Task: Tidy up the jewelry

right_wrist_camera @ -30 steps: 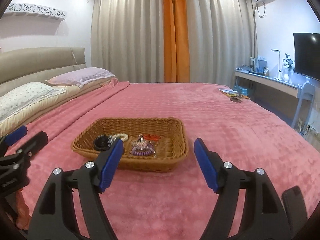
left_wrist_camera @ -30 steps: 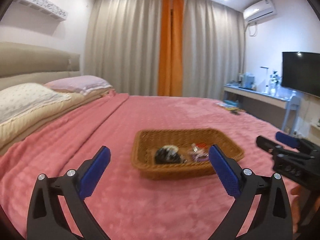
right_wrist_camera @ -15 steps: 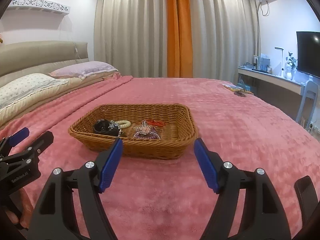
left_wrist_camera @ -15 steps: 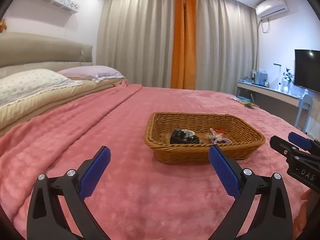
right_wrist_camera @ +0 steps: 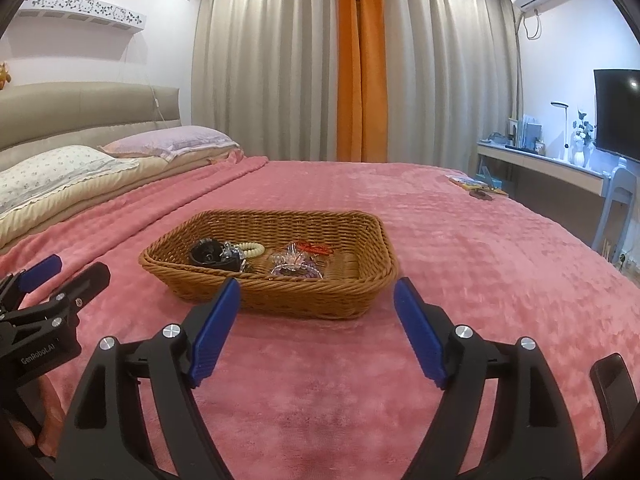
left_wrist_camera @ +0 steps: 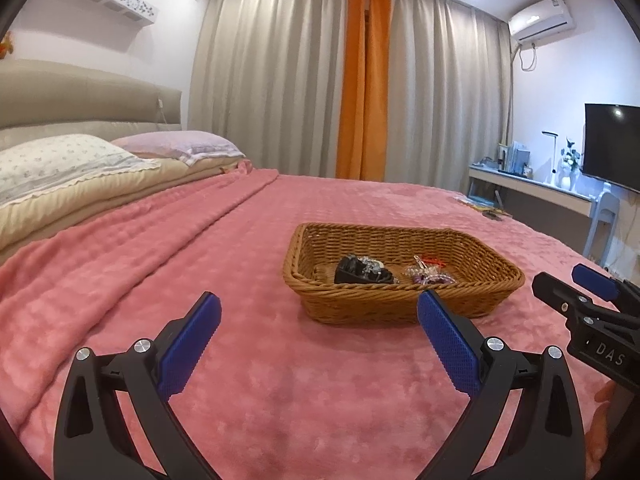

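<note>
A wide bed covered by a fuzzy pink blanket (right_wrist_camera: 460,264) fills both views. Behind it hang long beige curtains with an orange centre panel (left_wrist_camera: 362,80). Two pillows lie at the head of the bed on the left.

In the middle of the blanket sits a shallow rectangular woven wicker basket (right_wrist_camera: 372,280). Inside it is the jewelry: a black coiled piece (right_wrist_camera: 206,255) on the left with a cream bead bracelet (right_wrist_camera: 250,249) just beside it, a clear and purple beaded cluster (right_wrist_camera: 294,266) near the centre, and a small red piece (right_wrist_camera: 314,247) behind that cluster.

The left gripper (left_wrist_camera: 318,322), black with blue finger pads, hovers over the blanket short of the basket's near left corner, its jaws spread wide with nothing between them. The right gripper (right_wrist_camera: 318,306), of the same build, faces the basket's near wall. Its jaws have just been opening a little further and hold nothing.
</note>
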`<state>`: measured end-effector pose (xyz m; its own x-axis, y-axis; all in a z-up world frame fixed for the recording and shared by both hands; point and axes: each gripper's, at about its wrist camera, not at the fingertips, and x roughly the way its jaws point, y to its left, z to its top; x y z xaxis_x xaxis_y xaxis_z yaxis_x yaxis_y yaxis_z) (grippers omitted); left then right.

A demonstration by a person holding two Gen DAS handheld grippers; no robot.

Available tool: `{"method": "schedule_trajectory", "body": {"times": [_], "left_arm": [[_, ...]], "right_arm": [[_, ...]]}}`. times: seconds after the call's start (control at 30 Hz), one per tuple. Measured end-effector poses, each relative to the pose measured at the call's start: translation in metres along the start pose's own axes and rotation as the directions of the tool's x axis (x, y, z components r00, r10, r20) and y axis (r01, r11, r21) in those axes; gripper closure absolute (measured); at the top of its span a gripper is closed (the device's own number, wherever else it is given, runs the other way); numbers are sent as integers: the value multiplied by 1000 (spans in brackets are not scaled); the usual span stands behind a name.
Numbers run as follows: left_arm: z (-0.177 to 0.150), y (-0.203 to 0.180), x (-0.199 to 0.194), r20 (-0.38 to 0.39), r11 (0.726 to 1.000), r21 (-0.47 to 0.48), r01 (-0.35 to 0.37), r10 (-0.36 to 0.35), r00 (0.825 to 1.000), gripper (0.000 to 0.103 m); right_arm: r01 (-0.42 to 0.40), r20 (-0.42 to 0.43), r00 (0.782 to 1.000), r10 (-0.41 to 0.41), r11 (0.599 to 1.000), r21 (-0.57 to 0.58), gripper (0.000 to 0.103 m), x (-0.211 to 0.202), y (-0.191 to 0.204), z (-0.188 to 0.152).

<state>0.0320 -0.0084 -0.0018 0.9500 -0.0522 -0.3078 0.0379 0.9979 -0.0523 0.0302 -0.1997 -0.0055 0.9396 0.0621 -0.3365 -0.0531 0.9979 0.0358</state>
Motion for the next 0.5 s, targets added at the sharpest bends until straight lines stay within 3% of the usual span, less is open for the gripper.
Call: {"method": "schedule_trajectory", "body": {"times": [0.5], "left_arm": [[-2, -5, -1, -12, 999, 19, 34, -34, 999, 8]], "right_arm": [[10, -8, 1000, -10, 1000, 2, 26, 0, -2, 1]]}}
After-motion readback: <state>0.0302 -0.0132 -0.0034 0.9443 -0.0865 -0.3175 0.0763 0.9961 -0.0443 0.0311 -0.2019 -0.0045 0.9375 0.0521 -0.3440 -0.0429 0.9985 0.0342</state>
